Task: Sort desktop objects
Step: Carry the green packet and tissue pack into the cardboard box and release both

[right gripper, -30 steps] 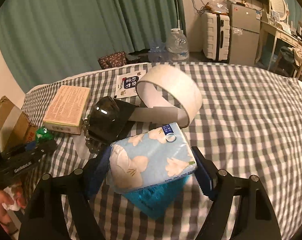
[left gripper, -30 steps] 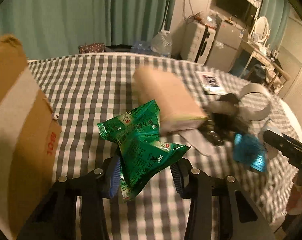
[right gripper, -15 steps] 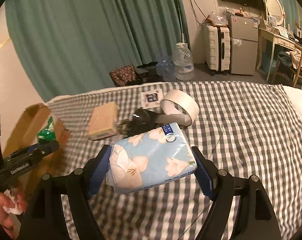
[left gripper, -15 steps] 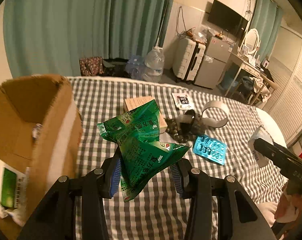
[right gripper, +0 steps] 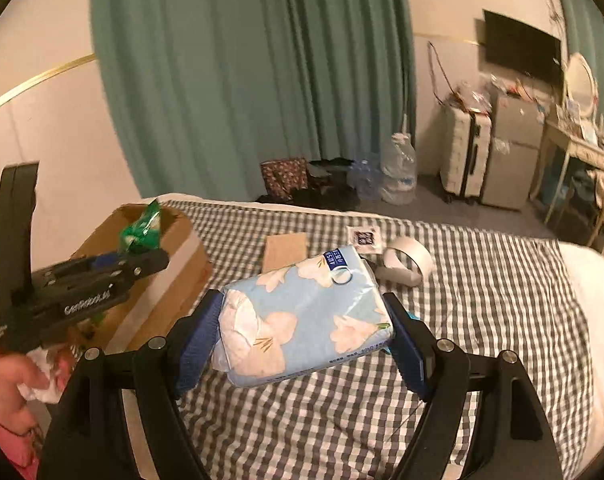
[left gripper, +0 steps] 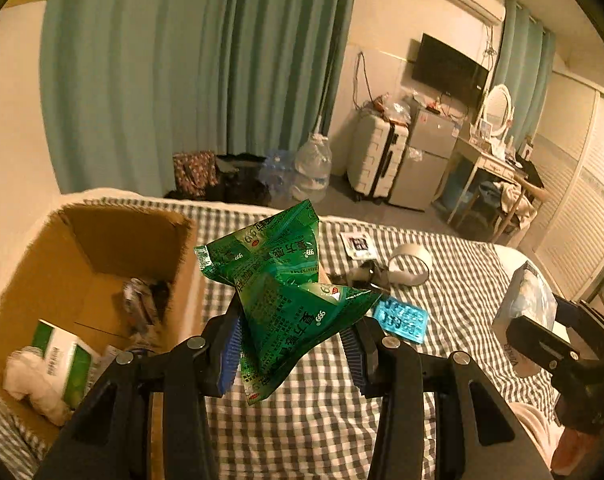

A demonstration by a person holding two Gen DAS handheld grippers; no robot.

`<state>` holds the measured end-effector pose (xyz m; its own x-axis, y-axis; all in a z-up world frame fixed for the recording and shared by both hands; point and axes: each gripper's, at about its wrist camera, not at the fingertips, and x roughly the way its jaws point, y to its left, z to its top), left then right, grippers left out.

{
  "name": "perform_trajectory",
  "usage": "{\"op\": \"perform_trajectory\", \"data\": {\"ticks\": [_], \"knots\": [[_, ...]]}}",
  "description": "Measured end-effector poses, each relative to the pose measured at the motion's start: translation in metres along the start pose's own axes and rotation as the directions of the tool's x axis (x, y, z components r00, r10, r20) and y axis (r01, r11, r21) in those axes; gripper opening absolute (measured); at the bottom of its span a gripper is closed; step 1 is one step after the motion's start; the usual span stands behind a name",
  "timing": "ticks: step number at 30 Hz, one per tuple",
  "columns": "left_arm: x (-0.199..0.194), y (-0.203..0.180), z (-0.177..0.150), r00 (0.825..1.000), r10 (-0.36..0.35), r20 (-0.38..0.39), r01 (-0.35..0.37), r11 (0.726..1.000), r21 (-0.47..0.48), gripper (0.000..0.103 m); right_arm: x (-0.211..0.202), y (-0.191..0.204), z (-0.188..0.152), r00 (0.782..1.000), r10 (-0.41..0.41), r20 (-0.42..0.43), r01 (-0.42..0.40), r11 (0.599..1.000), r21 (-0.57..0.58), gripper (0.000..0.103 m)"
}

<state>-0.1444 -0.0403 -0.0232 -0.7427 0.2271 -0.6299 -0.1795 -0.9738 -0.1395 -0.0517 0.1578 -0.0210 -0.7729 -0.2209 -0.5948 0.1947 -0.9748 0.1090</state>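
1. Above the checked bedspread (left gripper: pixel 302 420), the left gripper (left gripper: pixel 291 346) pinches a bunch of green sachets (left gripper: pixel 285 292) between its blue pads (left gripper: pixel 229 346), holding them in the air just right of the open cardboard box (left gripper: pixel 113 240).
2. Inside the box lie a green-and-white packet (left gripper: pixel 63 360), something white and crumpled in the near corner, and a few small wrapped things by the far wall, too blurred to name.
3. The right gripper (right gripper: pixel 302 340) is clamped on a blue flower-printed tissue pack (right gripper: pixel 306 320), which is lifted clear of the bedspread; the pack fills the gap between the jaws.
4. On the bedspread past both grippers sit a roll of white tape (left gripper: pixel 410 268), a dark object touching it on its left, a small printed card (left gripper: pixel 358 245) behind them, and a blue blister pack (left gripper: pixel 401 319) lying nearer.
5. From the right wrist view a flat tan box (right gripper: pixel 283 250) lies between the cardboard box and the tape.
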Motion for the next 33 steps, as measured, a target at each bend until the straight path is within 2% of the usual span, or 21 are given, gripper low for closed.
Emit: {"op": "perform_trajectory", "data": {"ticks": [5, 10, 17, 20, 24, 32, 33], "knots": [[-0.027, 0.027, 0.007, 0.999, 0.027, 0.038, -0.026, 0.999, -0.02, 0.045, -0.007, 0.036, 0.012, 1.0, 0.029, 0.011, -0.029, 0.999, -0.045, 0.078], [-0.048, 0.072, 0.006, 0.995, 0.08, 0.055, -0.076, 0.995, -0.069, 0.045, -0.005, 0.077, 0.024, 0.994, 0.104, 0.015, -0.102, 0.991, -0.081, 0.078], [-0.05, 0.141, -0.015, 0.993, 0.118, -0.02, -0.119, 0.988, -0.097, 0.045, 0.019, 0.14, 0.029, 0.979, 0.201, -0.03, -0.203, 0.967, -0.151, 0.078], [-0.045, 0.168, -0.026, 0.987, 0.152, -0.054, -0.158, 0.98, -0.118, 0.045, 0.038, 0.169, 0.032, 0.966, 0.251, -0.063, -0.258, 0.951, -0.168, 0.078], [-0.032, 0.195, -0.038, 0.983, 0.157, -0.093, -0.171, 0.971, -0.167, 0.045, 0.068, 0.194, 0.037, 0.947, 0.302, -0.106, -0.317, 0.932, -0.177, 0.078], [-0.012, 0.213, -0.058, 0.972, 0.169, -0.164, -0.198, 0.964, -0.177, 0.046, 0.123, 0.233, 0.041, 0.927, 0.333, -0.172, -0.361, 0.917, -0.172, 0.078], [-0.011, 0.212, -0.06, 0.972, 0.166, -0.167, -0.195, 0.965, -0.174, 0.049, 0.127, 0.233, 0.043, 0.925, 0.341, -0.169, -0.367, 0.915, -0.165, 0.08]]}}
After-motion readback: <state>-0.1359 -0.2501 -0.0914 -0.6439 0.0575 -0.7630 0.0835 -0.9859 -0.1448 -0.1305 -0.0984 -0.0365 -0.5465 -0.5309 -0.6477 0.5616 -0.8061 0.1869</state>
